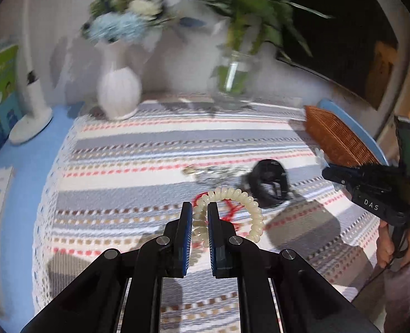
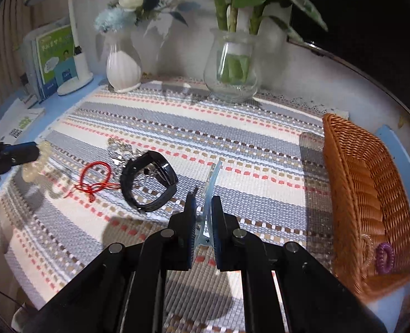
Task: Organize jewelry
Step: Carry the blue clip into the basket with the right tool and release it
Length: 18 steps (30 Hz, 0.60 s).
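My left gripper (image 1: 200, 208) is shut on a cream coil bracelet (image 1: 249, 202) and holds it above the striped cloth. My right gripper (image 2: 203, 199) is shut on a pale blue hair clip (image 2: 211, 183). On the cloth lie a red string bracelet (image 2: 95, 179), a black watch band (image 2: 149, 180) and a silver chain (image 2: 119, 147). The wicker basket (image 2: 371, 194) at the right holds a purple coil tie (image 2: 384, 258). In the left wrist view the right gripper (image 1: 371, 188) is near the basket (image 1: 335, 136).
A white vase (image 2: 123, 66) with flowers and a glass vase (image 2: 232, 69) with green stems stand at the back. A white lamp base (image 2: 76, 79) and books (image 2: 53, 61) are at the back left. The striped cloth (image 2: 232, 127) covers a blue table.
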Available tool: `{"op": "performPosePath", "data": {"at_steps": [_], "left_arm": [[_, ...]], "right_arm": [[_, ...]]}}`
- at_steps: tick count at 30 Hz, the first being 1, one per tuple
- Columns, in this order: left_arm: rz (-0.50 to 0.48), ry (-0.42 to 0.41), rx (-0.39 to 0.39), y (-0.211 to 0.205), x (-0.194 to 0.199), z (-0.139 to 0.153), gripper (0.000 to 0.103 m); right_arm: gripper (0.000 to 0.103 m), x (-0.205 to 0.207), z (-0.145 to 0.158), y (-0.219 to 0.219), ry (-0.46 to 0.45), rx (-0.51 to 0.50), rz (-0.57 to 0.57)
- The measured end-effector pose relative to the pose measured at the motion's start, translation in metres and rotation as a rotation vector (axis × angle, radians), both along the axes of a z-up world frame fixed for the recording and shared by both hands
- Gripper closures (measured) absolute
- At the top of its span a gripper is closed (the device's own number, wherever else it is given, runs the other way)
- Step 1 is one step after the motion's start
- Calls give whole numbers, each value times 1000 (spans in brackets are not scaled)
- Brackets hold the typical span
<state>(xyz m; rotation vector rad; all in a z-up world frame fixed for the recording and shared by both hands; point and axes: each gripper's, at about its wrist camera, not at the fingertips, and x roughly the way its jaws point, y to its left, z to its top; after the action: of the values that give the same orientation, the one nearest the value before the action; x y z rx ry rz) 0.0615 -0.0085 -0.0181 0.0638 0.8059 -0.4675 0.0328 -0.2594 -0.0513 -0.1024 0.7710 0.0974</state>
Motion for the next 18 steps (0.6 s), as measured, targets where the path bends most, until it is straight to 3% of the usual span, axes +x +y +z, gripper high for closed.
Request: {"op": "performPosePath", "data": {"at_steps": [10,18], "left_arm": [[-176,-77,15,-102,0,49,92],[-407,-22,-49,-212,14,62,92]], "right_arm": [[91,-30,41,-47,-81,69,-81],[91,-47,67,-134,-123,92,-244]]}}
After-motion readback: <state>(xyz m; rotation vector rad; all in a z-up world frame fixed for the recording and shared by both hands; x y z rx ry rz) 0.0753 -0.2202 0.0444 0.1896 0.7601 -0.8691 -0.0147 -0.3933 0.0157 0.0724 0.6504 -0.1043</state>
